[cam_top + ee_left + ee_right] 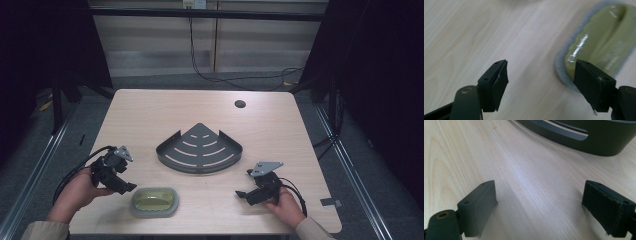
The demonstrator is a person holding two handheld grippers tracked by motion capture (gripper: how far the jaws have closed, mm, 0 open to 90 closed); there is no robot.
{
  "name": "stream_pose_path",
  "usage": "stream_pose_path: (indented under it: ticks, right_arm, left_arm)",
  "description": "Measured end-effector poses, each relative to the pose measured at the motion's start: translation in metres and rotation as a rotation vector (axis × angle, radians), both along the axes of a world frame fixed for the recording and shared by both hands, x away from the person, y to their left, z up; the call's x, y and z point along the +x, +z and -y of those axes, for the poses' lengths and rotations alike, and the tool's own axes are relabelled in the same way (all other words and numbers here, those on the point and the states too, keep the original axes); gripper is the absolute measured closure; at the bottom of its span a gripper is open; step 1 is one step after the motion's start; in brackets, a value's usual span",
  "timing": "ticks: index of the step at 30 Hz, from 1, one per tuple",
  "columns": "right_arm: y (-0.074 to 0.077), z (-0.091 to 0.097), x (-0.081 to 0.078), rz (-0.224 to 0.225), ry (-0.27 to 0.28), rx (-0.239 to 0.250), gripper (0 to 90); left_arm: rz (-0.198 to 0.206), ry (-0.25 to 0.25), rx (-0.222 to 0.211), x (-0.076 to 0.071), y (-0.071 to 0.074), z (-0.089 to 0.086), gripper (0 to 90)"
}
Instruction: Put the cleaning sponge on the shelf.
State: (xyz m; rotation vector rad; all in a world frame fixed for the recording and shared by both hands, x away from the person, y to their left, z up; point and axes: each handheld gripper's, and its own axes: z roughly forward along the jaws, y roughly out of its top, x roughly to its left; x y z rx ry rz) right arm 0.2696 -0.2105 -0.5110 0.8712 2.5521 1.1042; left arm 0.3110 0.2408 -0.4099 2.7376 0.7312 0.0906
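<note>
High view: a light wooden table (150, 115) is seen from above, with a dark grey, fan-shaped metal corner shelf (200, 149) with curved slots lying near its middle. An oval grey dish holding a yellow-green bar of soap (154, 201) is placed nearer the person than the shelf, to the shelf's near left and well apart from it. The left gripper (121, 186) is held in the left hand (80, 190) to the left of the shelf, with its tips just beside the left end of the soap dish. The right gripper (243, 194) is held in the right hand (288, 206) on the near right of the shelf, apart from it, with its tips turned toward the soap dish.

Left gripper view: the left gripper (540, 75) is shown with its two black jaws spread wide and nothing gripped between them. The soap dish (599, 42) is seen just beyond the right-hand jaw, partly covered by it, while bare table is seen between the jaws.

Right gripper view: the right gripper (539, 197) is likewise shown with its jaws wide apart and nothing held. The curved wall of the shelf (584, 135) is seen ahead, well apart from the jaw tips, across bare wood.
</note>
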Motion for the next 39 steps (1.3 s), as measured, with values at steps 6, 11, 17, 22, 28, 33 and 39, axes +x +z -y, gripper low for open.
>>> stream_pose_path:
  ticks: [6, 11, 17, 22, 28, 33, 39]
  right_arm:
    - [0.000, 0.000, 0.000, 0.000, 0.000, 0.000, 11.5]
    - [0.000, 0.000, 0.000, 0.000, 0.000, 0.000, 11.5]
    - [0.000, 0.000, 0.000, 0.000, 0.000, 0.000, 11.5]
    - [0.000, 0.000, 0.000, 0.000, 0.000, 0.000, 11.5]
    - [0.000, 0.000, 0.000, 0.000, 0.000, 0.000, 11.5]
    - [0.000, 0.000, 0.000, 0.000, 0.000, 0.000, 11.5]
    - [0.000, 0.000, 0.000, 0.000, 0.000, 0.000, 11.5]
  left_arm:
    - [-0.068, -0.092, 0.038, -0.005, 0.009, 0.021, 28.1]
    - [-0.099, -0.162, 0.062, -0.010, 0.011, 0.041, 30.3]
    - [-0.129, -0.243, 0.070, -0.015, 0.008, 0.060, 33.2]
    - [-0.140, -0.300, 0.093, -0.019, 0.003, 0.072, 36.0]
    - [-0.153, -0.343, 0.104, -0.020, 0.000, 0.080, 48.5]
    - [-0.157, -0.363, 0.117, -0.019, -0.001, 0.084, 71.7]
    - [-0.167, -0.327, 0.093, -0.015, 0.007, 0.081, 72.1]
